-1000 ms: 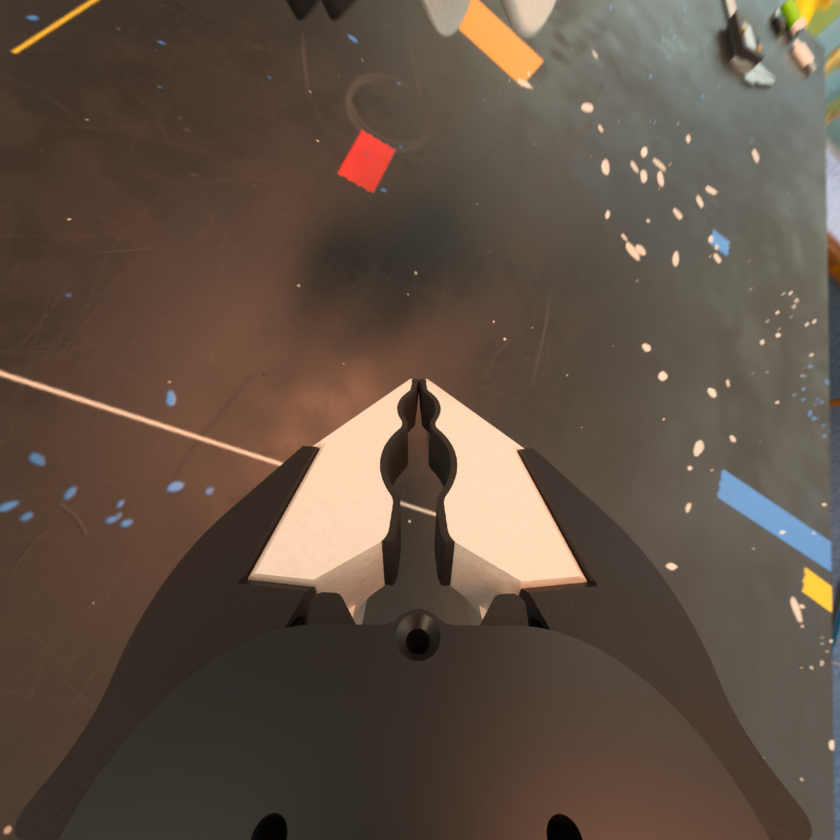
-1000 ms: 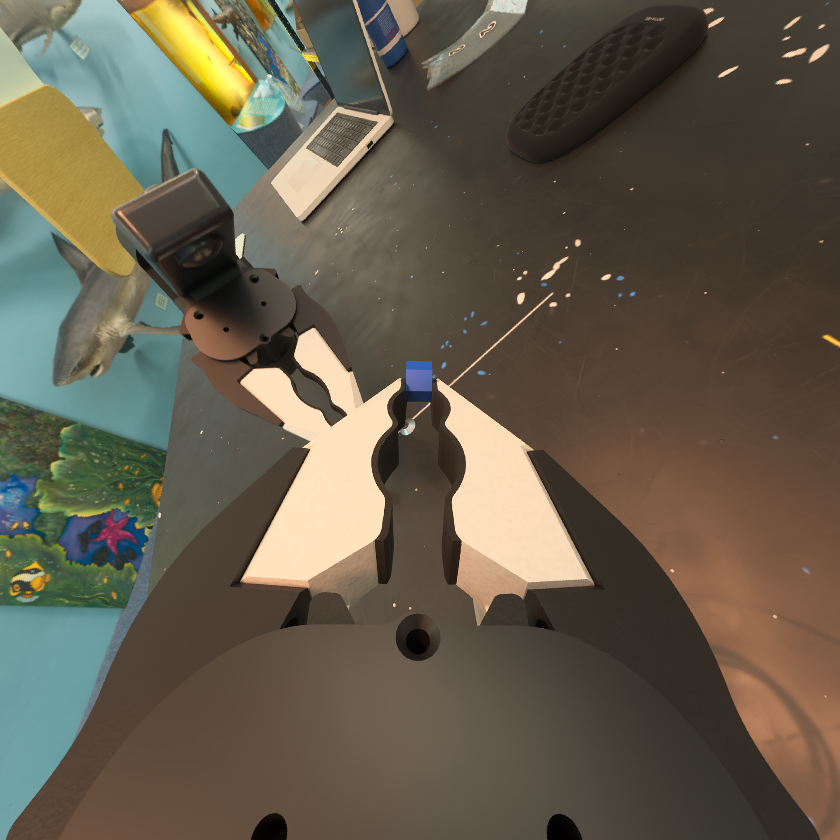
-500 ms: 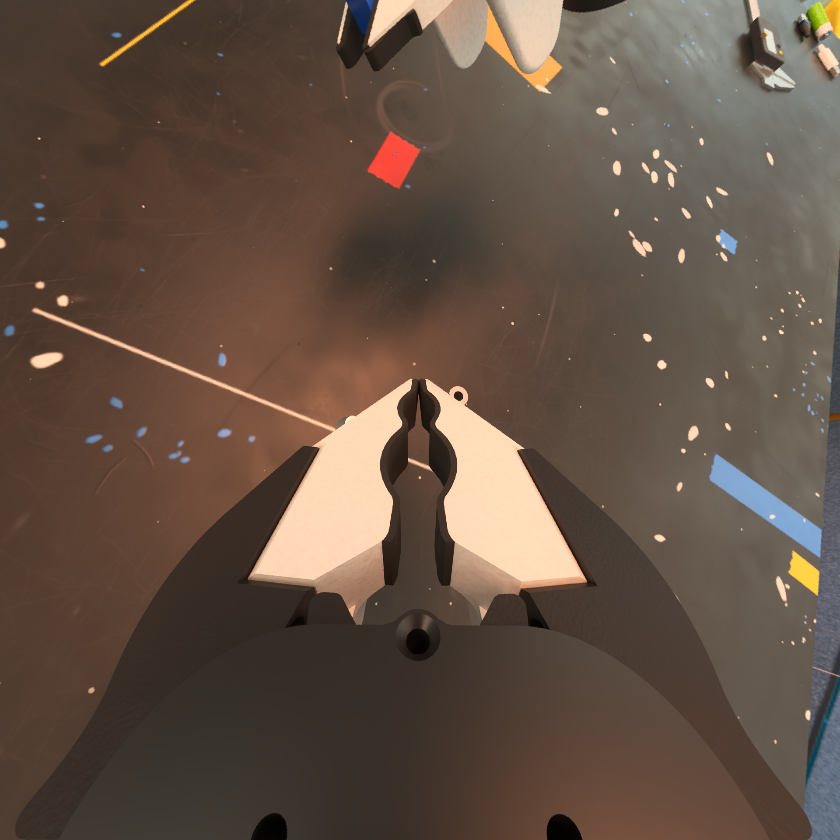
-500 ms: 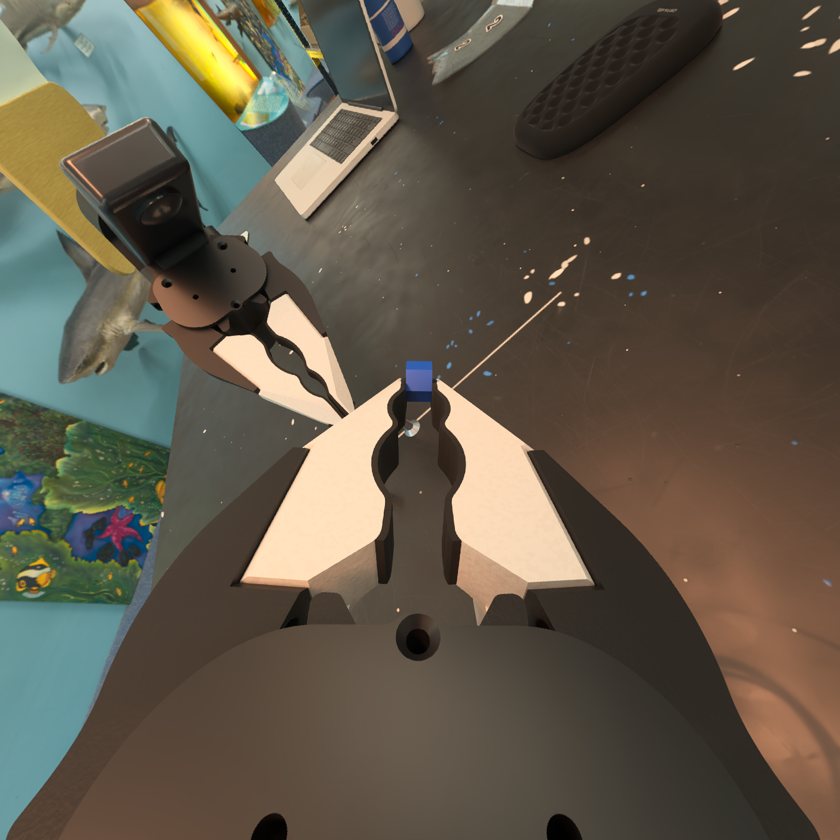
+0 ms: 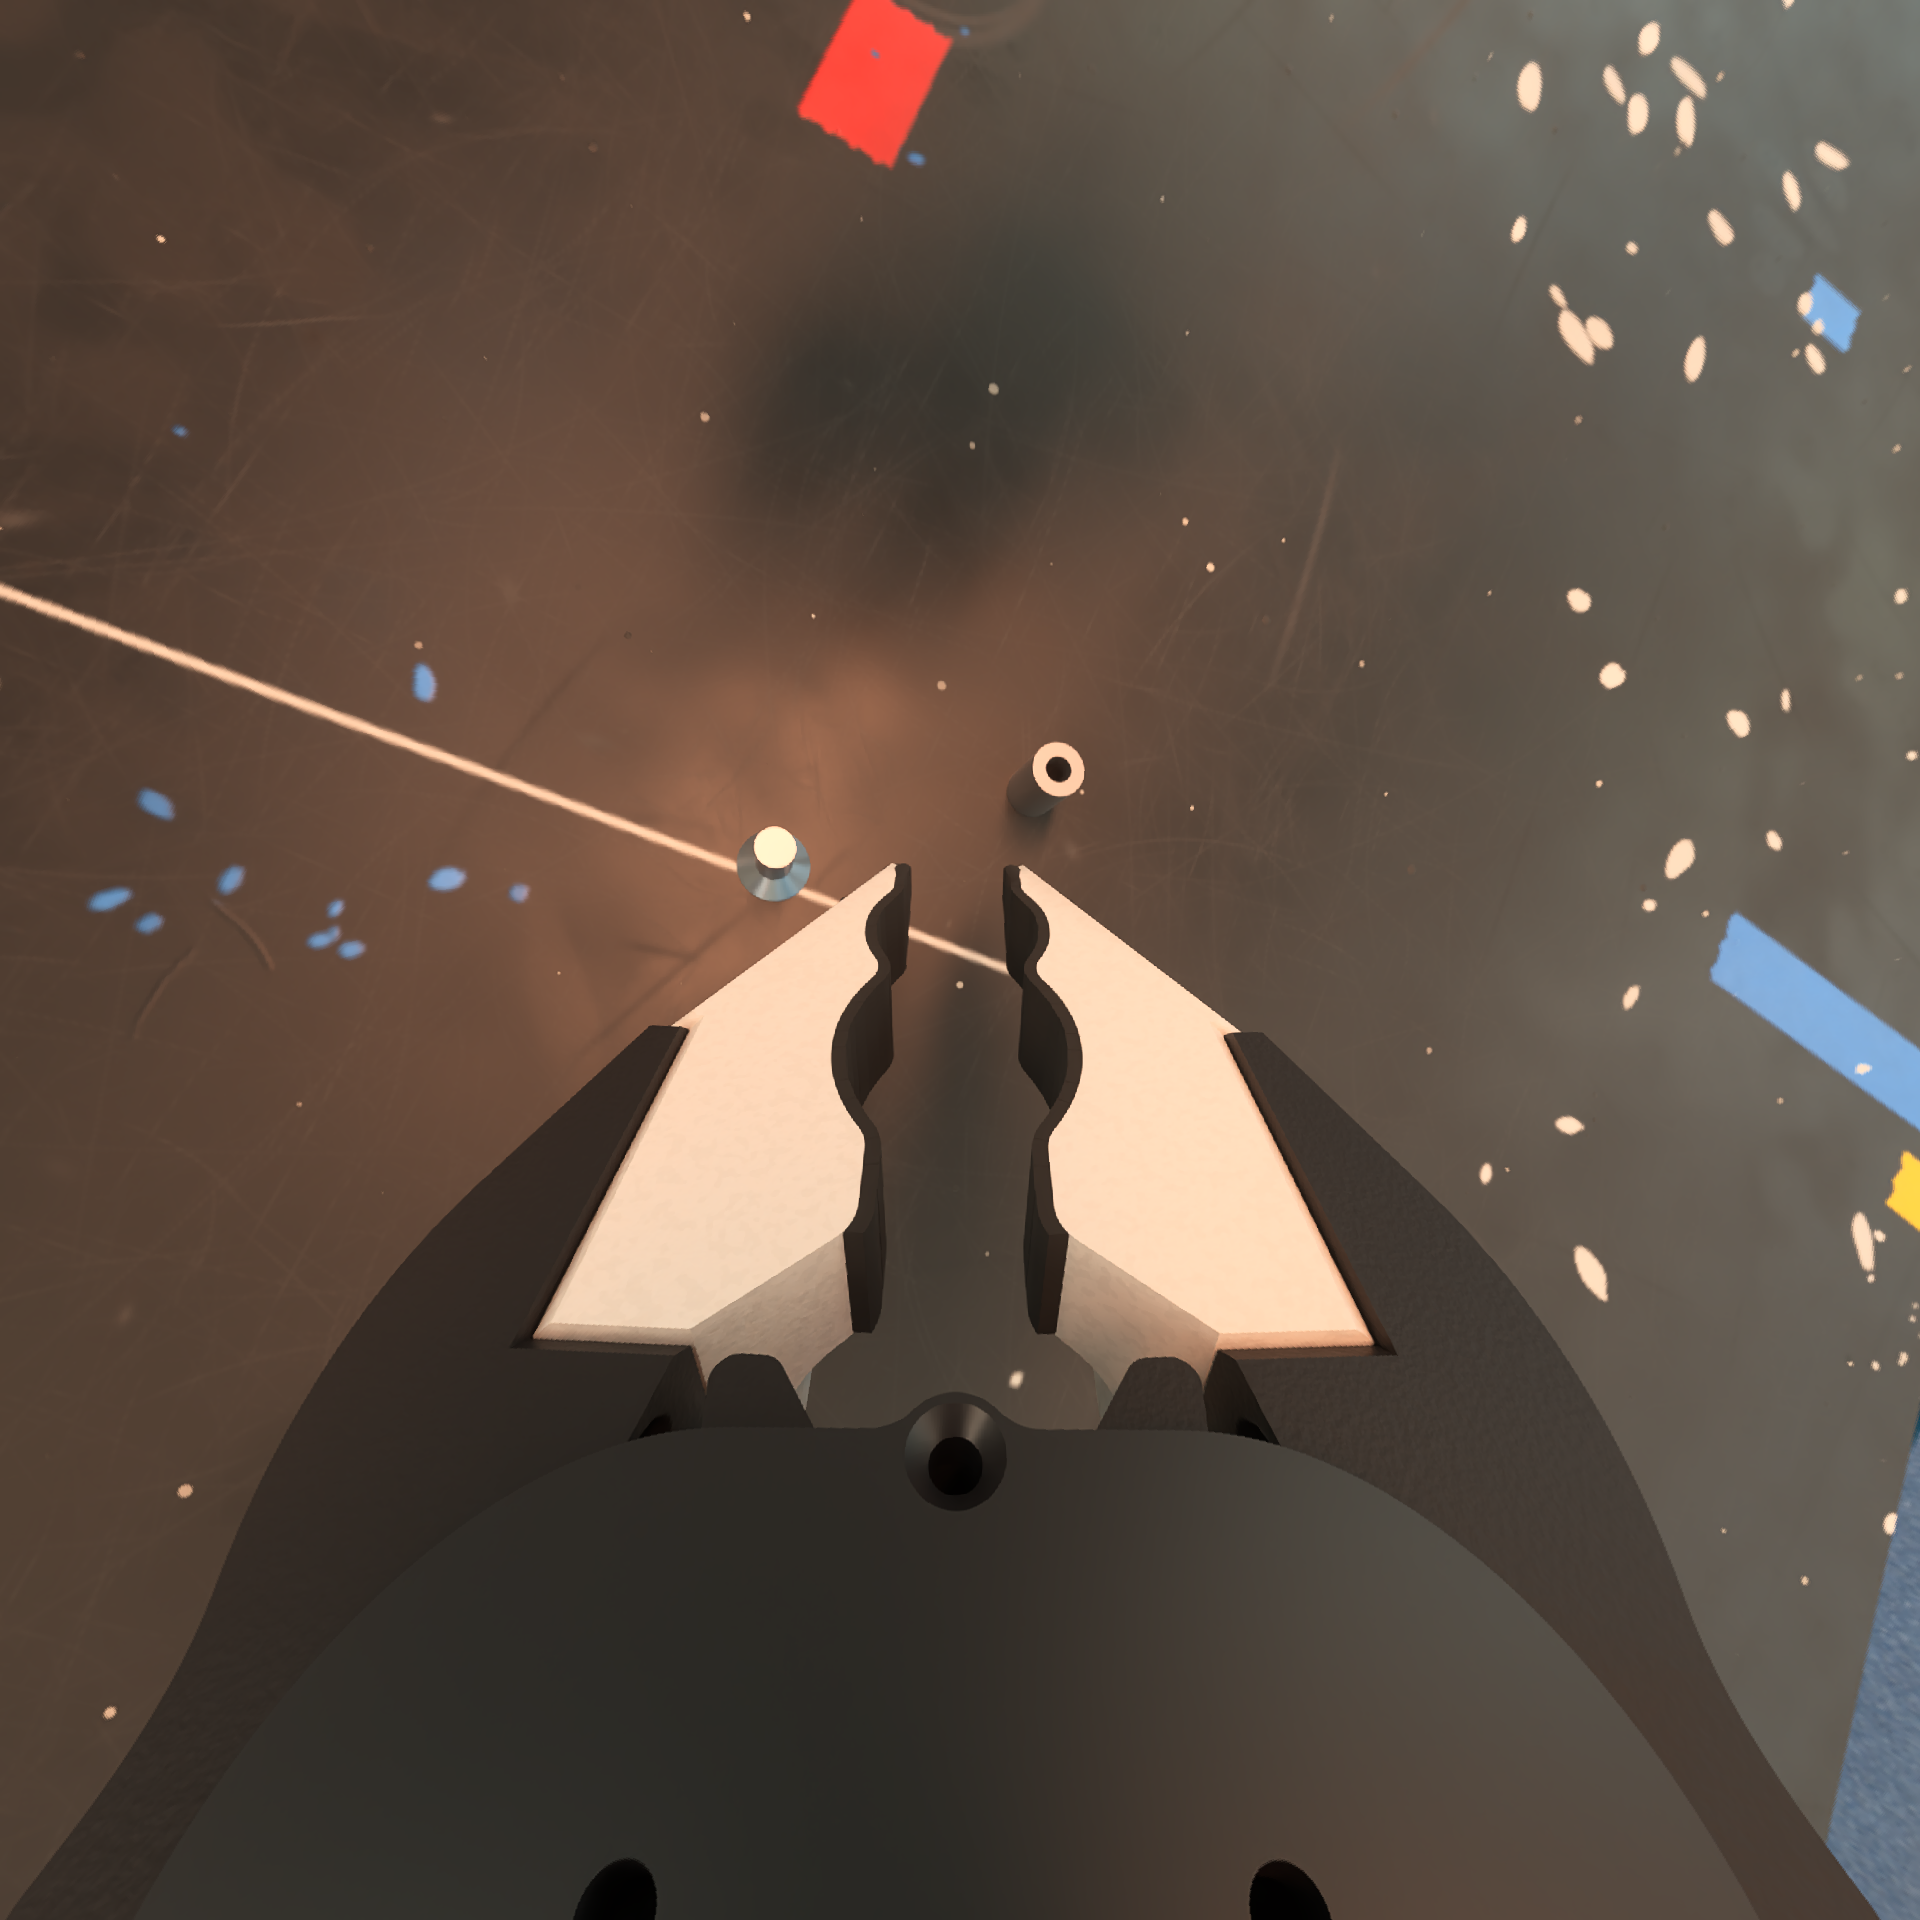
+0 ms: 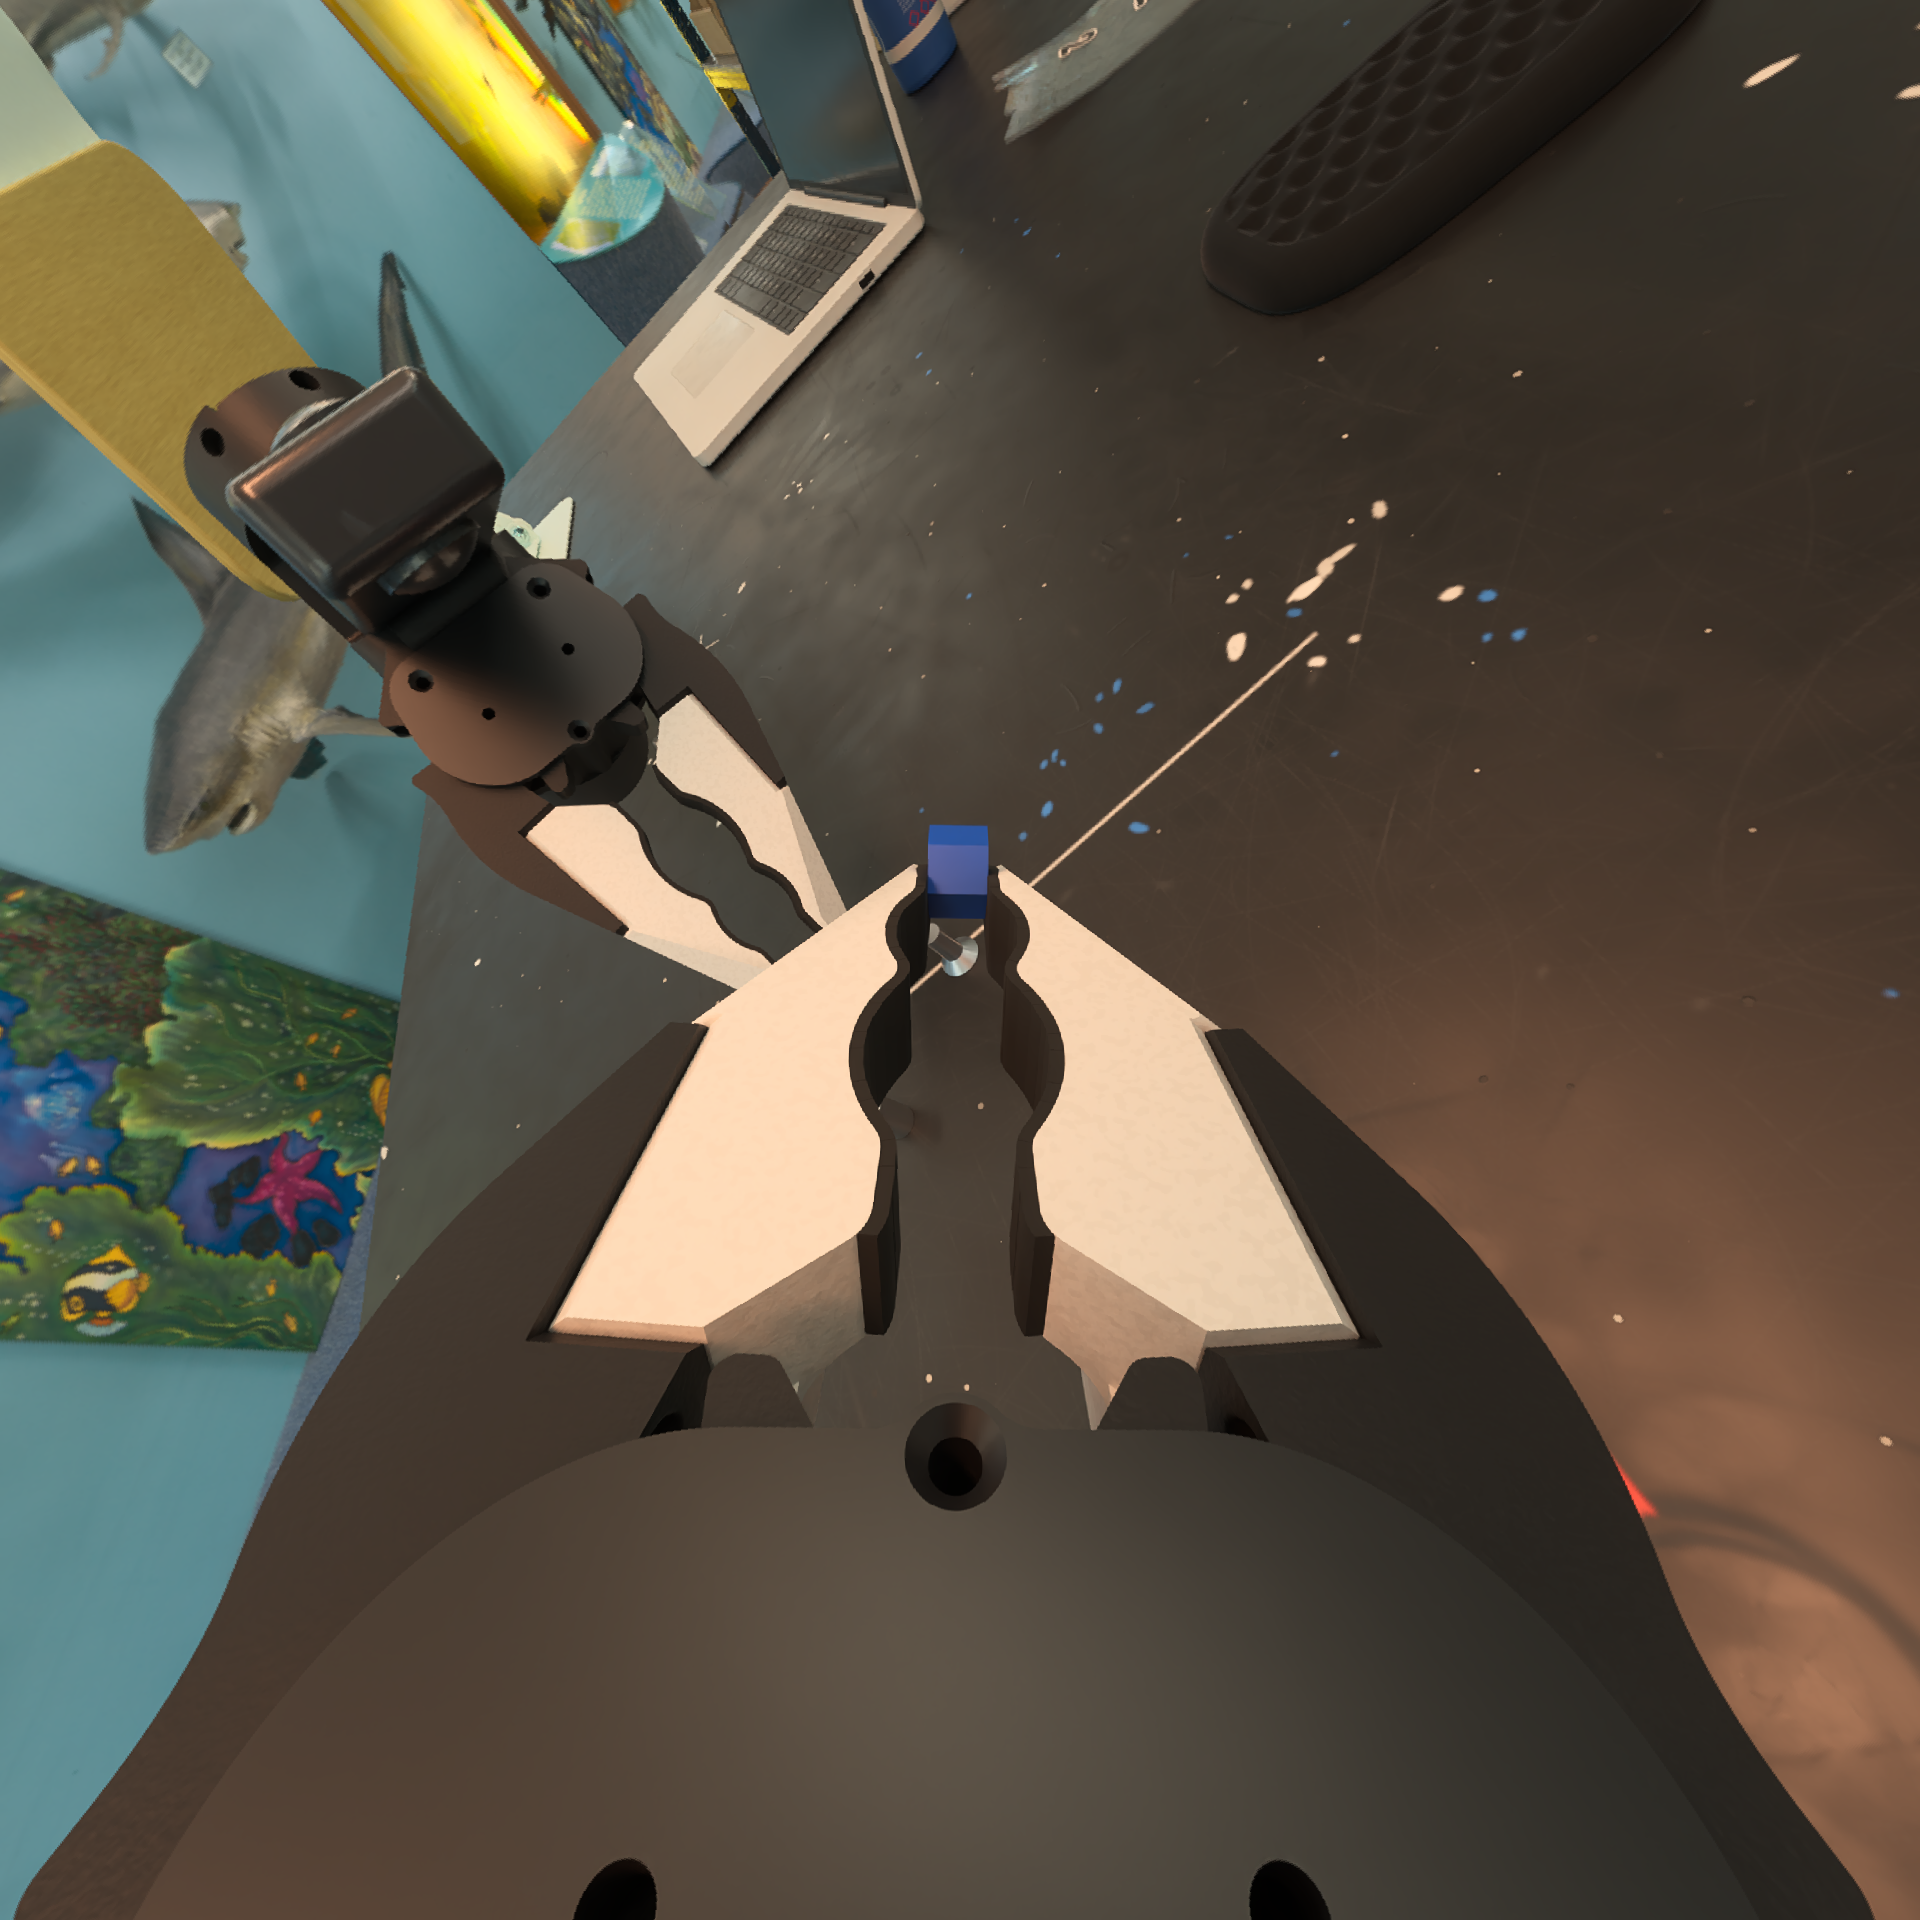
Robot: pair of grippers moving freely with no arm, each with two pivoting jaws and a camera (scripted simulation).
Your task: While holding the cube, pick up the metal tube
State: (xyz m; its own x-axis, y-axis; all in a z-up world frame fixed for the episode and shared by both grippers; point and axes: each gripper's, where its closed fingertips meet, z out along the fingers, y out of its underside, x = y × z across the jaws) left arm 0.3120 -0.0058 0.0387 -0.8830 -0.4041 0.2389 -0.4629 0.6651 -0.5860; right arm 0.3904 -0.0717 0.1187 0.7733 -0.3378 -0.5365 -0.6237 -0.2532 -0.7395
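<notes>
A: Left gripper (image 5: 956,883) spread, empty; right gripper (image 6: 958,883) pinching blue cube (image 6: 957,869).

B: Tube?

A: Metal tube (image 5: 1047,781), short hollow cylinder, upright on scuffed dark table (image 5: 416,364), just past left tips. Flat-headed shiny pin (image 5: 774,862) beside. Red tape (image 5: 875,78) far

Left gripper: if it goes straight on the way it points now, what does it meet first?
Probably bare tabletop. The open left gripper points between the metal tube, just right of its line, and a small flat-headed pin to the left; depth is unclear.
</notes>
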